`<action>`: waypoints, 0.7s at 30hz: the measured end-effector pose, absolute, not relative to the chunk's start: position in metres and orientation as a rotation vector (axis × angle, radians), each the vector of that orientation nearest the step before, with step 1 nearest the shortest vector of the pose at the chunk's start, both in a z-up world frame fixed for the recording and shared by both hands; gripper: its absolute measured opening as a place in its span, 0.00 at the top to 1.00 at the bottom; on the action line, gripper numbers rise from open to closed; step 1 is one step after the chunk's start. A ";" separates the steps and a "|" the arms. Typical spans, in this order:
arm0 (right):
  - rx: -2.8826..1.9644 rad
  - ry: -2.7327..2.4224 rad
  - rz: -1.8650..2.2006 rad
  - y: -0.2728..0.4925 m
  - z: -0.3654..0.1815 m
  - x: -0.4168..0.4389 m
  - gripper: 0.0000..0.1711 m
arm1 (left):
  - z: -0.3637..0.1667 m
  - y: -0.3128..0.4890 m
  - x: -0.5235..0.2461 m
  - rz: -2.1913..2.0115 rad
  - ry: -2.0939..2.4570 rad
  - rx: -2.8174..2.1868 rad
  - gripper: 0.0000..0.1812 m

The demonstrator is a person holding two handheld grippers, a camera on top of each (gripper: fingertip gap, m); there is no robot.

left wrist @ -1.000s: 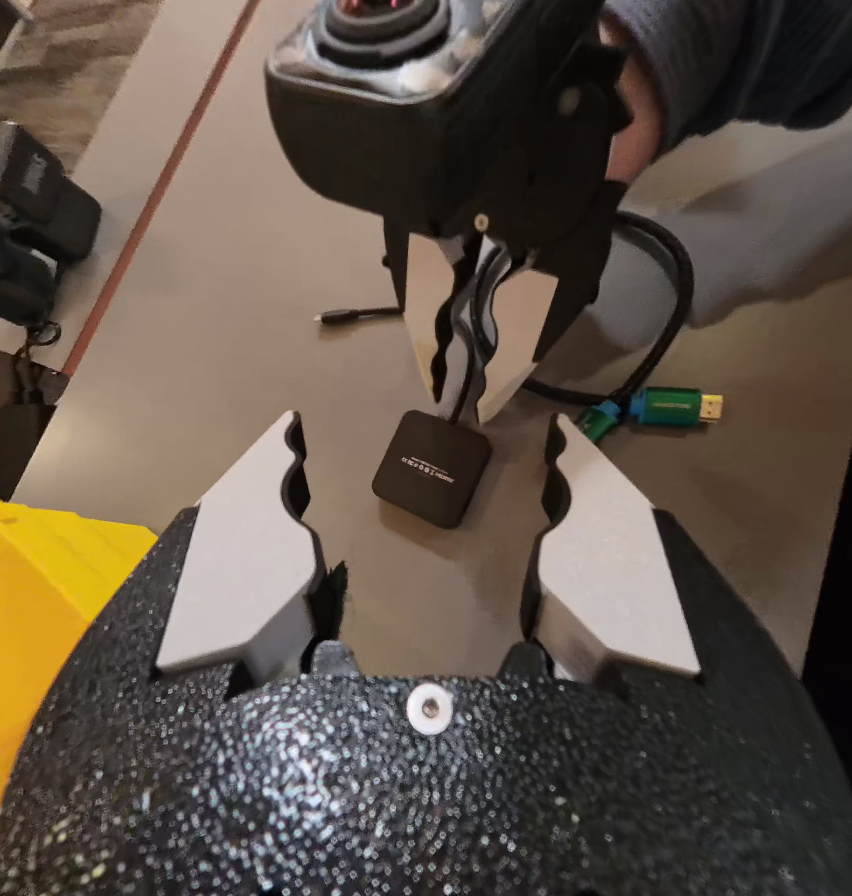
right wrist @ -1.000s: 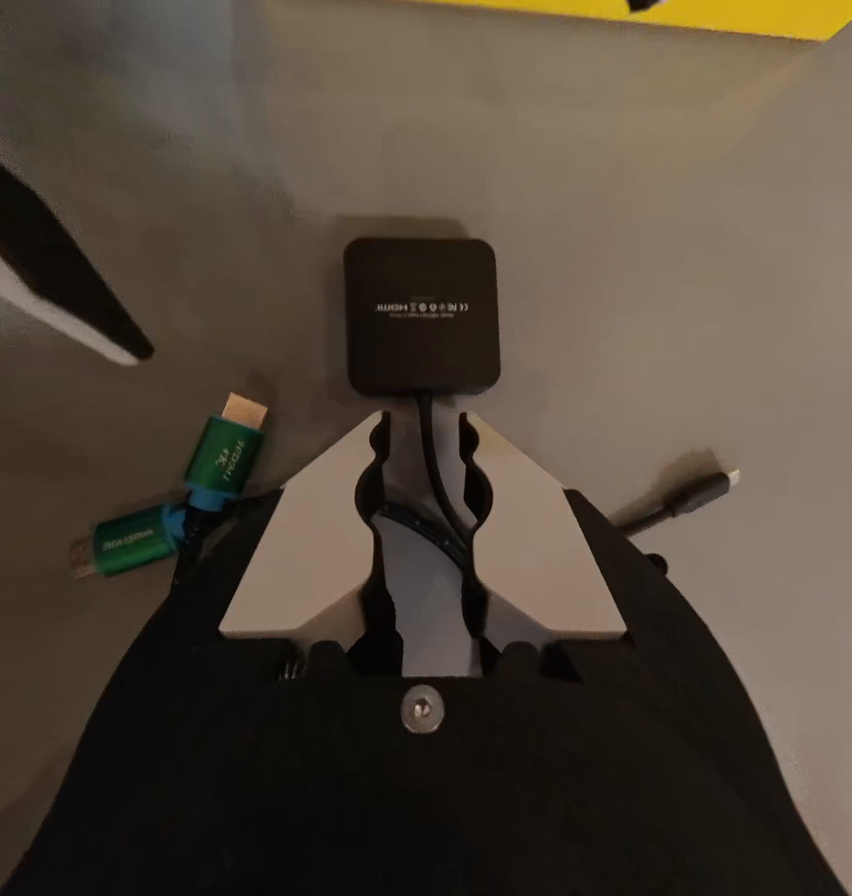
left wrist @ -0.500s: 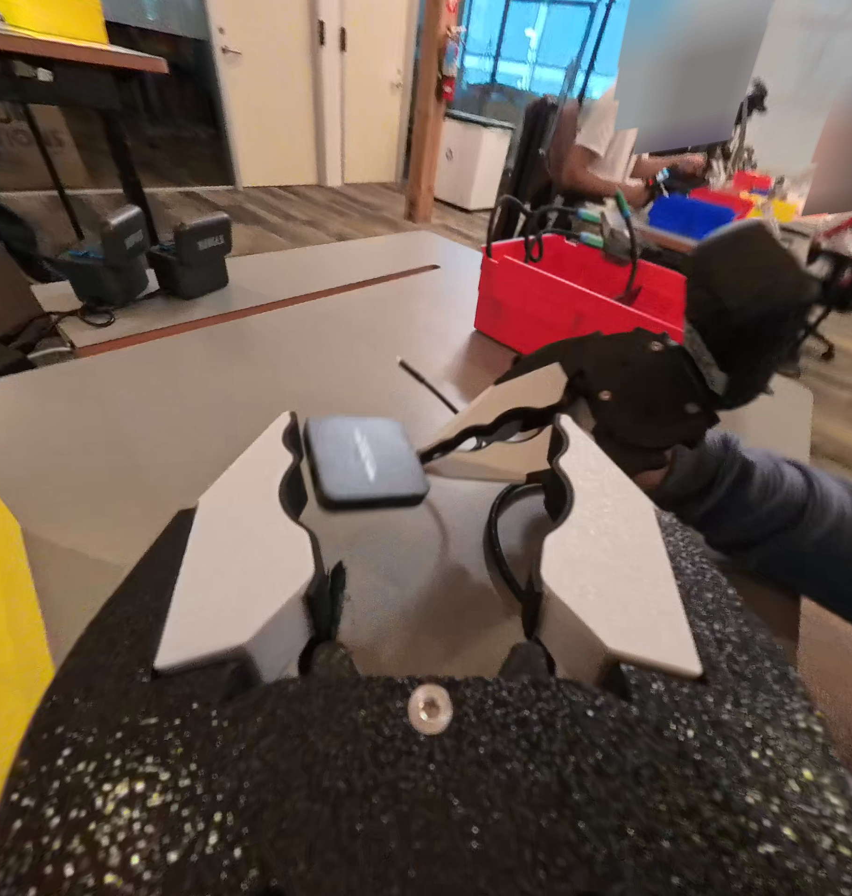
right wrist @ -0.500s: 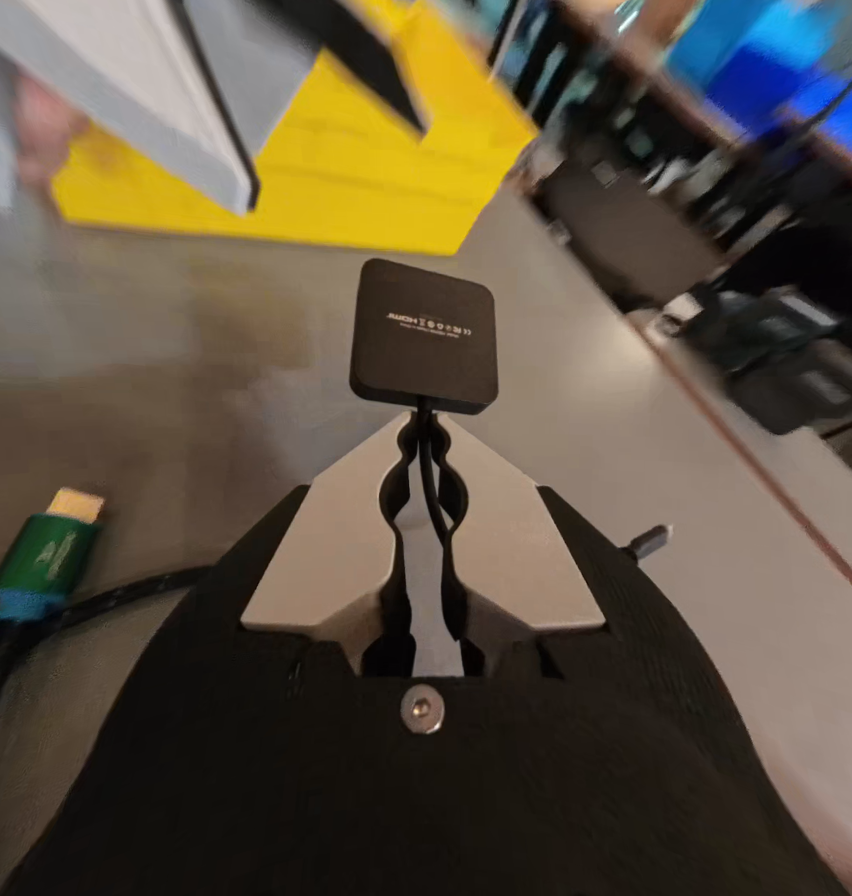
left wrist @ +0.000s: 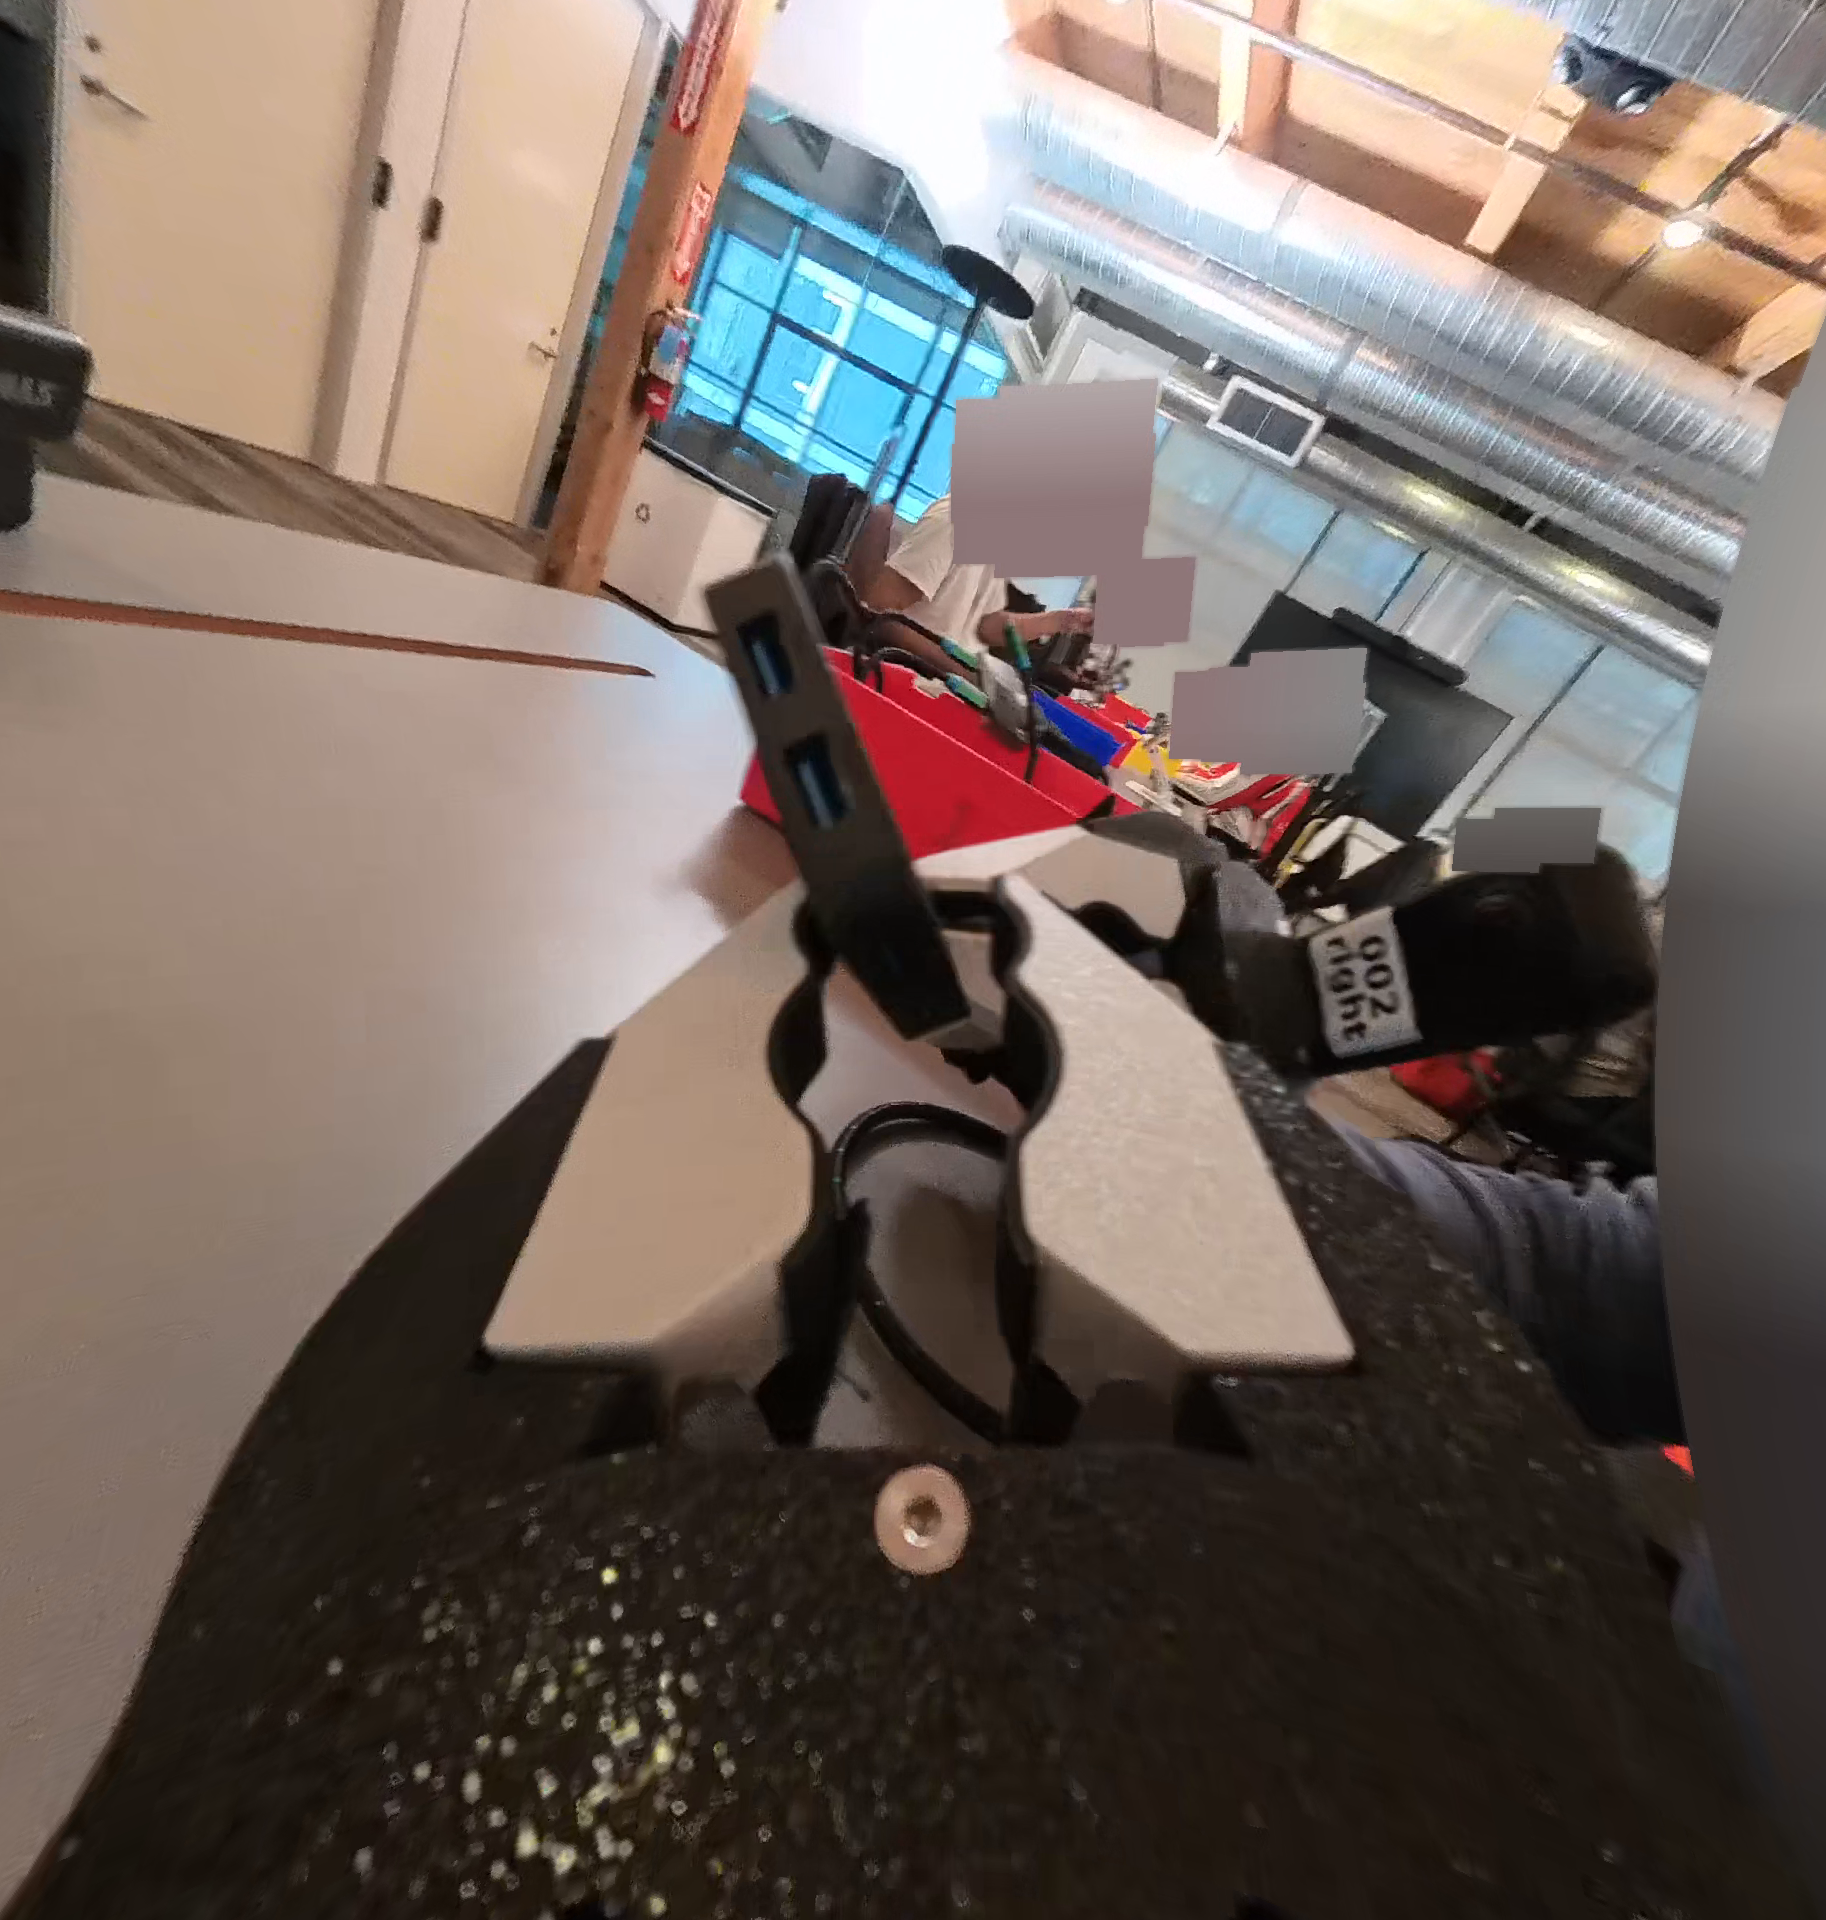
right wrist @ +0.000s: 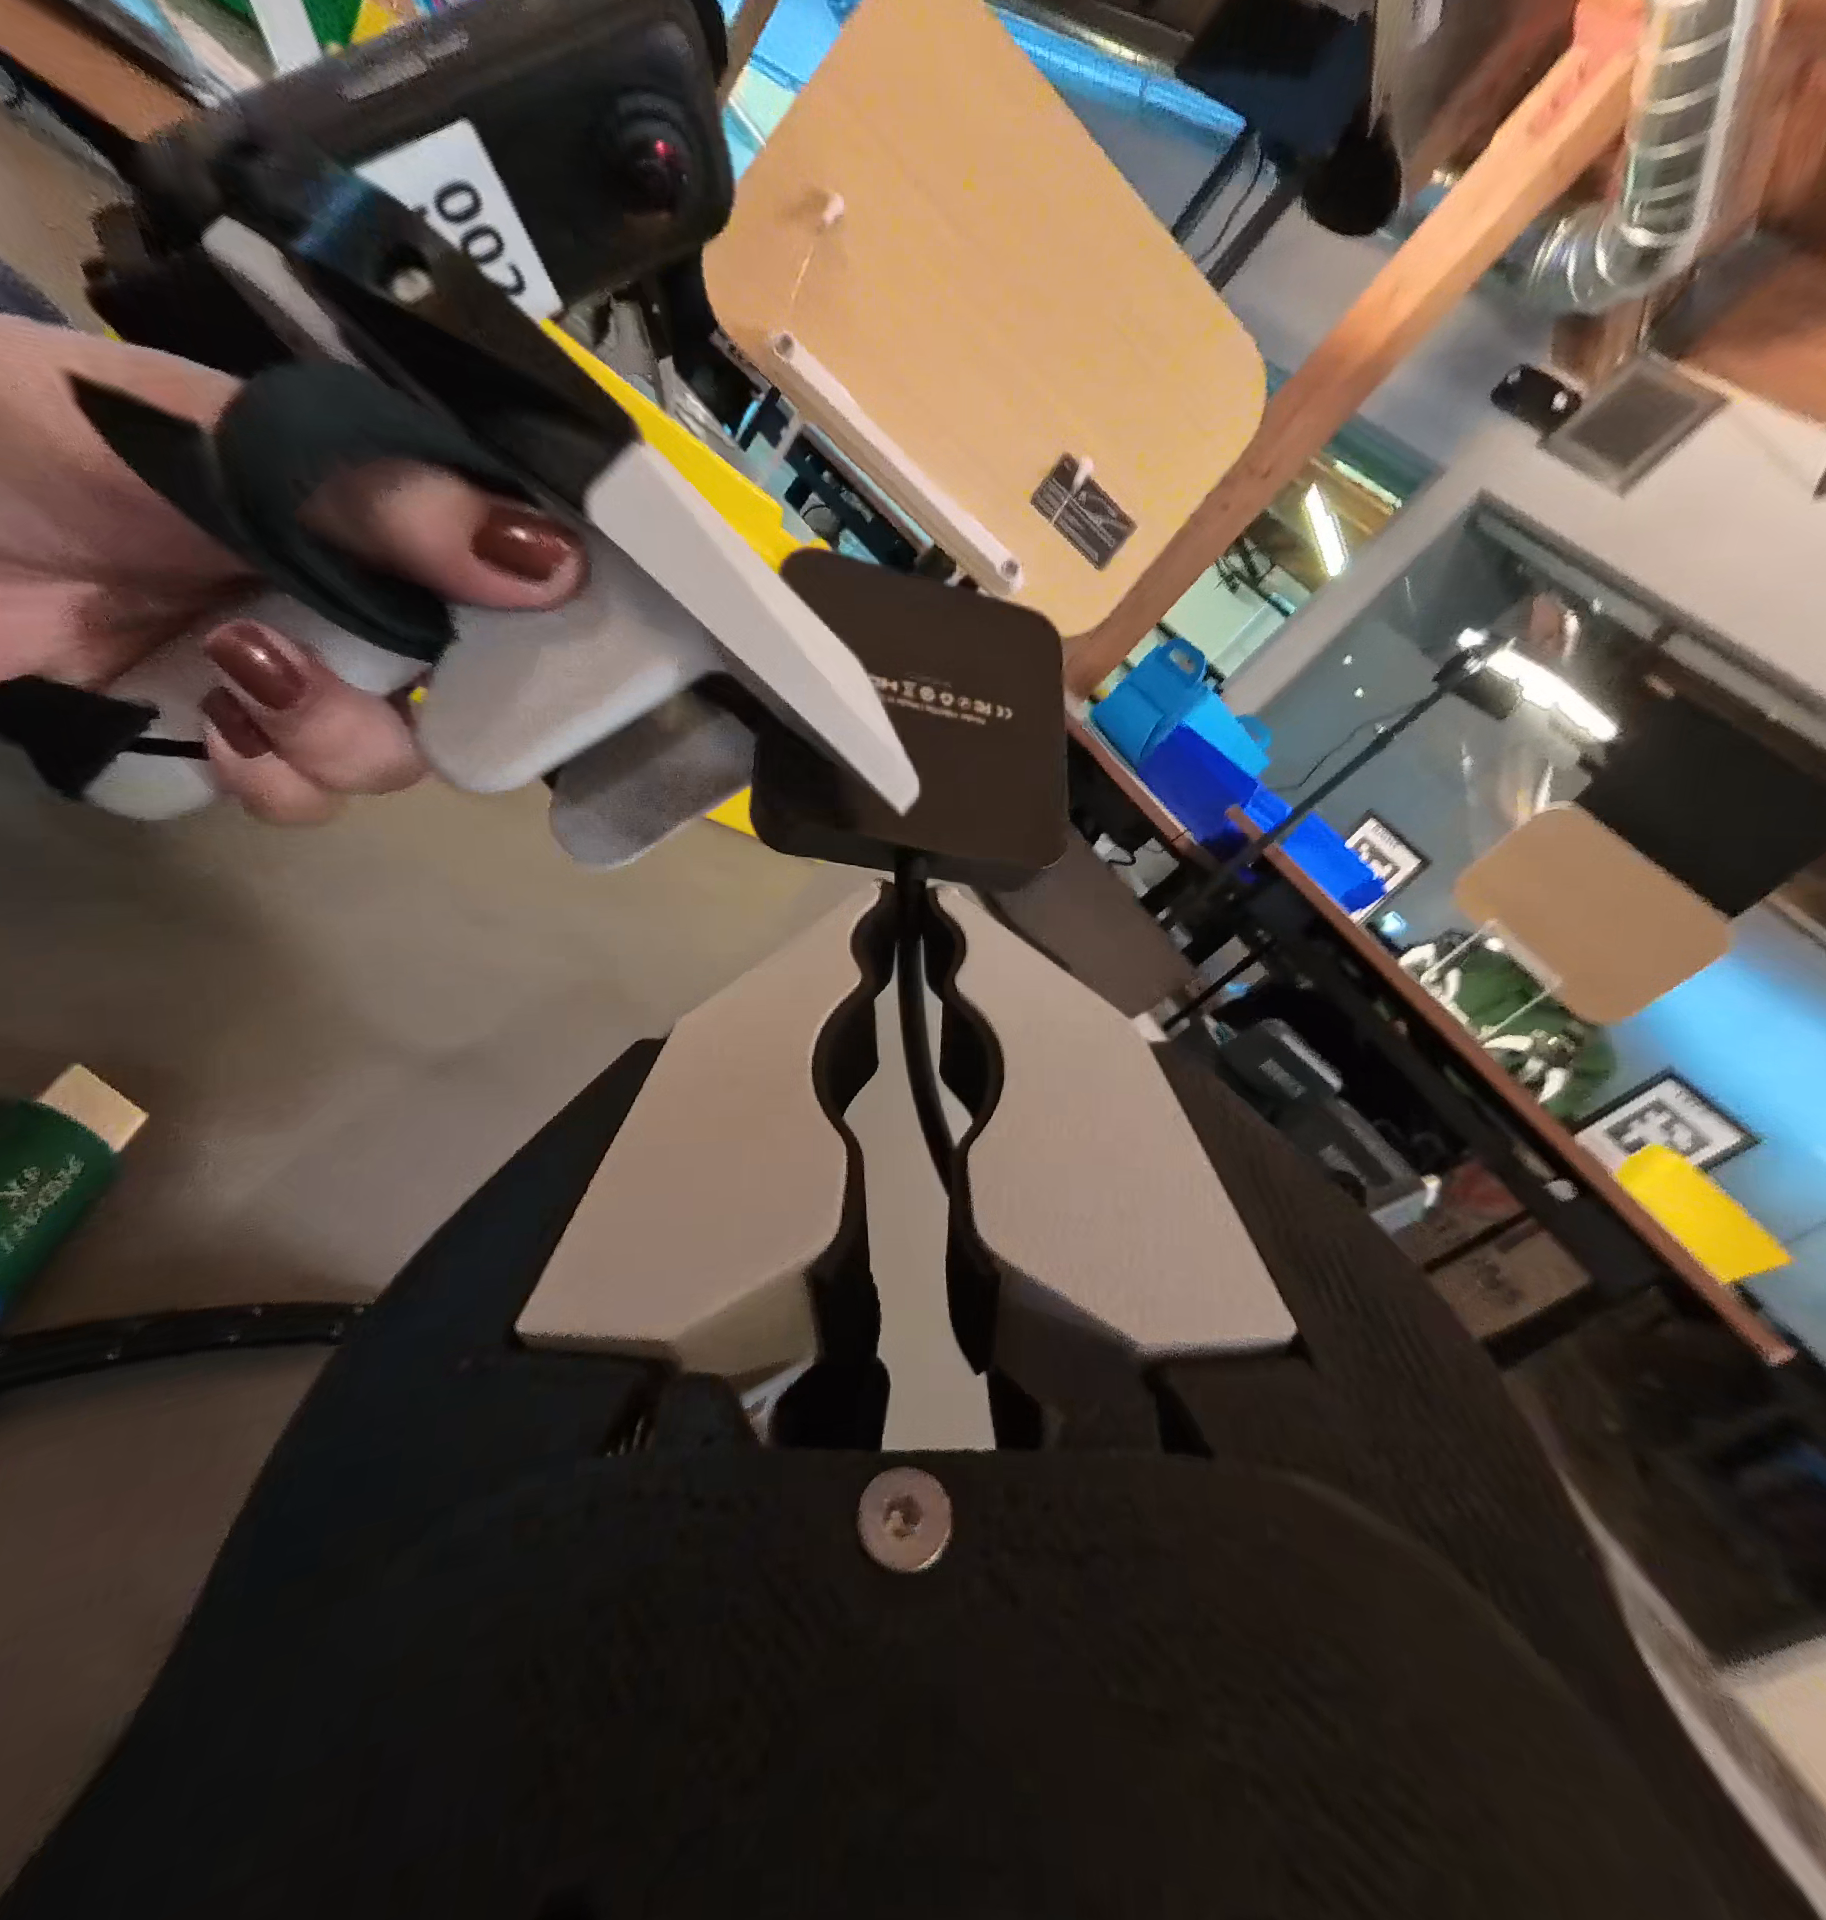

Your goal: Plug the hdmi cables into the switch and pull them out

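The switch (left wrist: 847,883), a flat black box, is lifted off the grey table and held edge-on, with two blue ports facing me. My left gripper (left wrist: 904,914) is shut on it. In the right wrist view the switch (right wrist: 971,748) shows its flat face, with the left gripper (right wrist: 826,769) clamped on its left side. My right gripper (right wrist: 914,935) is shut on the switch's thin black cable (right wrist: 924,1060) just below the box. A green HDMI plug (right wrist: 26,1184) with a gold tip lies on the table at left, its black cable (right wrist: 161,1330) trailing right.
The grey table (left wrist: 265,935) stretches left. A red bin (left wrist: 940,769) stands behind the switch, and a yellow box (right wrist: 680,457) behind the left gripper. The right gripper's black body (left wrist: 1408,987) is at right. People sit at far desks. My left and right fingertips are right by each other. From the right gripper's tips to the green HDMI plug (right wrist: 26,1184) is close to 12 cm.
Both grippers have lifted the switch off the table and tilted upward. My left gripper has gone from open to shut on the switch. The right gripper has kept hold of the cable.
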State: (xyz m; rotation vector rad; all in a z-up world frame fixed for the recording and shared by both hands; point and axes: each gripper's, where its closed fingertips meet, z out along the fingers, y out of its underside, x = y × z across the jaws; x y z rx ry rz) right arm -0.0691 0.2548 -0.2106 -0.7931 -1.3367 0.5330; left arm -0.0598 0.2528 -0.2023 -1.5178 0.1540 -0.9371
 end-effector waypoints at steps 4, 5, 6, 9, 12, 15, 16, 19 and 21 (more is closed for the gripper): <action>-0.735 -1.386 0.472 0.249 -0.216 -0.072 0.98 | -0.205 0.251 -0.064 -0.733 0.235 -1.527 0.94; -0.748 -1.417 0.452 0.252 -0.222 -0.071 0.97 | -0.206 0.252 -0.064 -0.635 0.270 -1.527 0.94; -0.761 -1.436 0.425 0.256 -0.226 -0.069 0.94 | -0.206 0.251 -0.064 -0.530 0.312 -1.521 0.94; -0.775 -1.457 0.338 0.271 -0.231 -0.061 0.91 | -0.207 0.250 -0.067 -0.182 0.453 -1.504 0.94; -0.734 -1.543 0.254 0.277 -0.231 -0.053 0.85 | -0.214 0.253 -0.073 0.139 0.580 -1.499 0.94; -0.738 -1.667 0.196 0.275 -0.223 -0.045 0.73 | -0.223 0.254 -0.069 0.272 0.668 -1.507 0.94; -0.732 -1.696 0.206 0.270 -0.219 -0.043 0.71 | -0.225 0.254 -0.066 0.294 0.694 -1.506 0.94; -0.678 -1.754 0.252 0.249 -0.209 -0.040 0.70 | -0.235 0.256 -0.061 0.370 0.781 -1.509 0.94; -0.624 -1.780 0.226 0.237 -0.207 -0.042 0.71 | -0.241 0.256 -0.057 0.396 0.833 -1.516 0.94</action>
